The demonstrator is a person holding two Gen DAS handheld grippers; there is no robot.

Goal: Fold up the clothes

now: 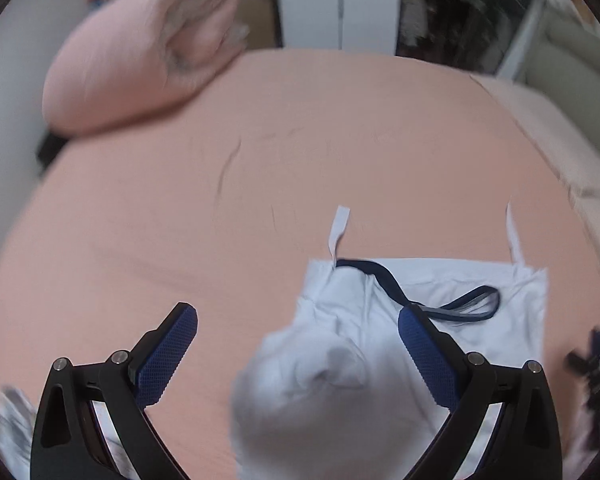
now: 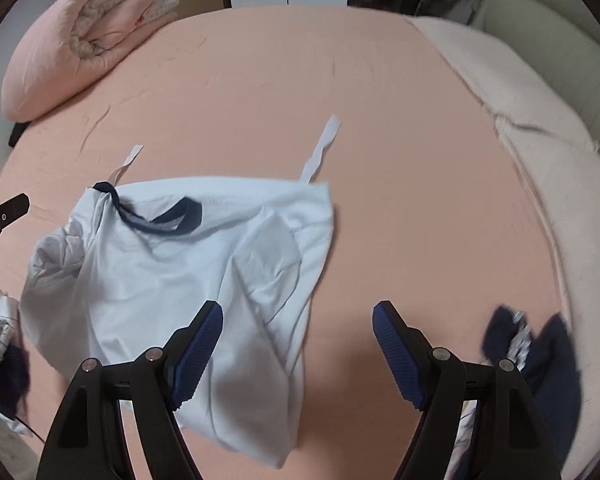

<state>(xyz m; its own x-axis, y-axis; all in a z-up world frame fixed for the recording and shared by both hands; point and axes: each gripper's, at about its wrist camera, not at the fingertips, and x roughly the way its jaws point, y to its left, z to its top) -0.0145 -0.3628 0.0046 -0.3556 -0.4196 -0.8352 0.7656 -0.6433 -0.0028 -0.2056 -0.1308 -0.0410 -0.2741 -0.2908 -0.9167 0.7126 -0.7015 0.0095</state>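
Left wrist view: you see your left tongs (image 1: 298,340) standing wide apart above the pale blue garment (image 1: 380,340), pads clear of the cloth, nothing clamped. A bunched hump of that garment rises blurred between the two blue pads.
Right wrist view: your right tongs (image 2: 298,336) are also apart and hold nothing; the left pad hangs over the garment's (image 2: 188,272) lower edge, the right pad over bare sheet.
Garment's place: it lies on the pink bed sheet (image 2: 340,100), near the bed's front edge, its two white straps (image 2: 322,148) pointing away from you, a navy trim loop (image 2: 168,216) on top.
Only in the right view: the whole outline of the garment, the crumpled left part, a cream blanket (image 2: 520,128) along the bed's right side, and the tip of your left tongs (image 2: 4,210) at the picture's left edge.
Only in the left view: the hump seen close, too blurred to make out its folds.
Both views: one rolled pink quilt (image 1: 140,52) at the far left corner of the bed.
Other clothes: one dark navy heap (image 2: 540,360) at the right, one patterned white and navy heap (image 2: 0,332) at the left.
Writing: no label or lettering you could read.
Count: two tongs, one garment, two straps, one quilt, two heaps.
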